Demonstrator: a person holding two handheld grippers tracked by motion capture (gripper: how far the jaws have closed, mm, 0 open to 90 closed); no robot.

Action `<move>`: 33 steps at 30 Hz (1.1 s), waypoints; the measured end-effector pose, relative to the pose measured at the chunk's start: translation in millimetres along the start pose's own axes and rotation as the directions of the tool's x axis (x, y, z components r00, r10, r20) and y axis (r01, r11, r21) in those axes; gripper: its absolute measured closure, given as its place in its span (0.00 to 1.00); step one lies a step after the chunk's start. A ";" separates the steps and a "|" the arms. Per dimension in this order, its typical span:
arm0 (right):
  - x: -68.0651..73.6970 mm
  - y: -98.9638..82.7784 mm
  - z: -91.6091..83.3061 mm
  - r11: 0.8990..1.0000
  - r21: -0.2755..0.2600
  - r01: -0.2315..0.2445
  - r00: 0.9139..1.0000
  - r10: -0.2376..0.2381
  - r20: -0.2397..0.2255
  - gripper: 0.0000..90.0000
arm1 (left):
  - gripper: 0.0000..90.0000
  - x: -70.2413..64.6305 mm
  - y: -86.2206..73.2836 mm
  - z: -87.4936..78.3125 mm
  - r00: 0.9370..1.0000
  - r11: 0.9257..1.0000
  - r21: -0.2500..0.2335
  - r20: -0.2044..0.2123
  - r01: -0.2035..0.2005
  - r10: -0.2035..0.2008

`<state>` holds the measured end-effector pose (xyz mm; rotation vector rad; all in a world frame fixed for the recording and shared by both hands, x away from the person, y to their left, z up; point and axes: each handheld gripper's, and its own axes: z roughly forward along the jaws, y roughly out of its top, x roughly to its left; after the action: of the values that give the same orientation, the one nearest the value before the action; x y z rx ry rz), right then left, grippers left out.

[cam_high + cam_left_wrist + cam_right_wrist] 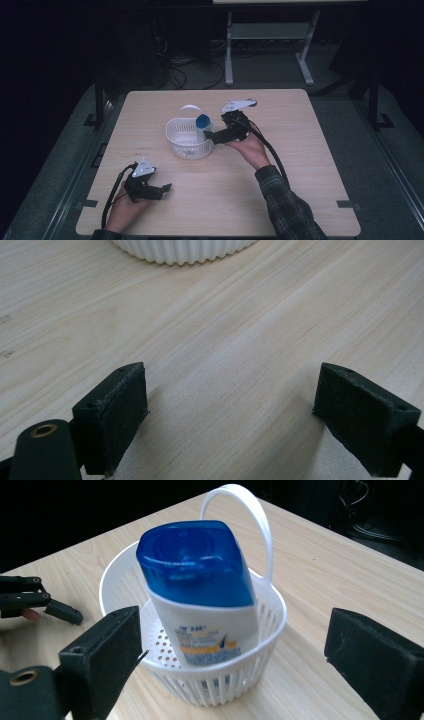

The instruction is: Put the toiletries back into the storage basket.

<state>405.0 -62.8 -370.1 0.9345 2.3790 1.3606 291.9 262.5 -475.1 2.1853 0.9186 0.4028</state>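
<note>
Left gripper (167,188): nearest the person, low over the front left part of the worktop, held in the left hand (125,207). Its jaws are spread wide with nothing but bare wood between them; in the left gripper view (230,410) the pads hover just above the surface.

Worktop (300,165): pale wood grain, square, with a dark floor around it.

Right hand (250,150): reaches in from the lower right in a checked sleeve (287,210) and holds the right gripper beside the basket.

Right gripper (210,135): its jaws point at the right side of the basket and stand spread apart, pinching nothing. In the right gripper view (232,655) the two black pads sit either side of the basket and bottle, clear of both.

Basket (182,142): white, round, with slotted walls and a perforated bottom, standing near the middle of the worktop. Its thin hoop handle (240,510) stands upright at the far side.

Bottle (202,122): white body with a printed label and a broad blue cap, standing inside the basket against its right wall, tilted a little, cap uppermost and rising above the rim.

Beyond the worktop: the legs of a light grey frame (230,55) and loose cables (185,67) on the dark floor.
</note>
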 end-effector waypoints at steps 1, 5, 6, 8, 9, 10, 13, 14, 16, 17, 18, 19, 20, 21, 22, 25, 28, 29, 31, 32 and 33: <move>-0.3 -1.4 -2.9 1.000 -0.004 -0.006 1.000 0.006 -0.003 0.09 | 0.14 -0.1 0.0 0.1 1.000 1.000 0.000 0.001 0.002 -0.002; 0.2 -6.7 -13.5 1.000 -0.012 -0.007 1.000 0.007 0.003 0.09 | 0.14 0.0 0.1 0.3 1.000 1.000 -0.001 0.000 0.002 -0.002; 0.3 -8.2 -16.5 1.000 -0.024 -0.004 1.000 0.004 0.004 0.09 | 0.14 0.1 0.2 0.3 1.000 1.000 -0.001 0.000 0.001 -0.001; 0.3 -10.7 -22.5 1.000 -0.030 -0.010 1.000 0.010 0.010 0.09 | 0.14 0.1 0.2 0.3 1.000 1.000 -0.002 0.000 0.002 -0.002; -0.1 -12.2 -25.3 0.999 -0.035 -0.008 1.000 0.009 0.013 0.09 | 0.14 0.0 0.2 0.5 1.000 1.000 -0.003 0.000 0.003 -0.003; -0.2 -14.0 -28.0 0.999 -0.039 -0.007 1.000 0.008 0.021 0.09 | 0.14 0.0 0.2 0.6 1.000 1.000 -0.004 -0.001 0.005 -0.005; -0.5 -20.1 -34.9 0.999 -0.032 -0.002 0.999 0.004 0.053 0.07 | 0.14 -0.1 0.2 0.6 1.000 1.000 -0.004 -0.001 0.006 -0.006; -1.0 -23.2 -37.6 1.000 -0.028 0.001 0.998 0.001 0.065 0.07 | 0.14 -0.2 0.2 0.7 1.000 1.000 -0.006 -0.002 0.008 -0.008; -1.6 -27.9 -41.4 1.000 -0.022 -0.003 0.997 0.005 0.073 0.07 | 0.14 -0.1 0.2 0.6 1.000 1.000 -0.004 -0.002 0.006 -0.006; -2.0 -30.6 -43.4 1.000 -0.021 -0.005 0.997 0.007 0.076 0.06 | 0.14 -0.1 0.2 0.6 1.000 1.000 -0.004 -0.001 0.006 -0.006; -2.3 -33.2 -45.2 1.000 -0.016 -0.006 0.996 0.007 0.084 0.05 | 0.14 -0.1 0.2 0.6 1.000 1.000 -0.004 -0.001 0.006 -0.006; -2.4 -35.8 -47.2 1.000 -0.014 -0.010 0.996 0.011 0.087 0.05 | 0.14 -0.1 0.2 0.6 1.000 1.000 -0.004 -0.001 0.006 -0.006; -3.2 -38.4 -49.3 1.000 -0.014 -0.010 0.996 0.011 0.085 0.05 | 0.14 0.0 0.2 0.5 1.000 1.000 -0.004 -0.001 0.004 -0.004; -3.5 -40.9 -51.5 1.000 -0.016 -0.018 0.996 0.019 0.085 0.05 | 0.14 0.1 0.2 0.5 1.000 1.000 -0.002 -0.002 0.002 -0.002; -3.8 -43.4 -53.7 1.000 -0.016 -0.023 0.996 0.024 0.084 0.05 | 0.14 0.1 0.2 0.5 1.000 1.000 -0.002 -0.002 0.003 -0.003; -4.9 -49.9 -59.3 1.000 -0.007 -0.026 0.996 0.027 0.087 0.03 | 0.14 0.1 0.3 0.5 1.000 1.000 -0.003 -0.002 0.004 -0.004; -5.3 -58.1 -65.3 0.999 -0.009 -0.040 0.995 0.041 0.093 0.03 | 0.14 0.1 0.2 0.5 1.000 1.000 -0.003 -0.002 0.005 -0.005; -5.5 -61.1 -66.9 0.999 -0.003 -0.044 0.994 0.044 0.096 0.03 | 0.14 0.2 0.3 0.5 1.000 1.000 -0.003 -0.002 0.005 -0.005; -5.6 -68.3 -70.8 0.999 -0.008 -0.048 0.993 0.049 0.108 0.03 | 0.14 0.1 0.2 0.6 1.000 1.000 -0.005 -0.003 0.008 -0.008; -6.1 -71.9 -72.8 0.999 -0.013 -0.049 0.992 0.051 0.112 0.02 | 0.14 0.1 0.2 0.6 1.000 1.000 -0.005 -0.004 0.008 -0.008; -6.3 -75.1 -74.8 0.998 -0.010 -0.056 0.992 0.056 0.114 0.02 | 0.14 0.1 0.2 0.6 1.000 1.000 -0.005 -0.004 0.008 -0.008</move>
<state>341.8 -144.8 -393.7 1.0553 2.2781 1.2972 292.4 262.2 -475.4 2.1762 0.9275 0.4054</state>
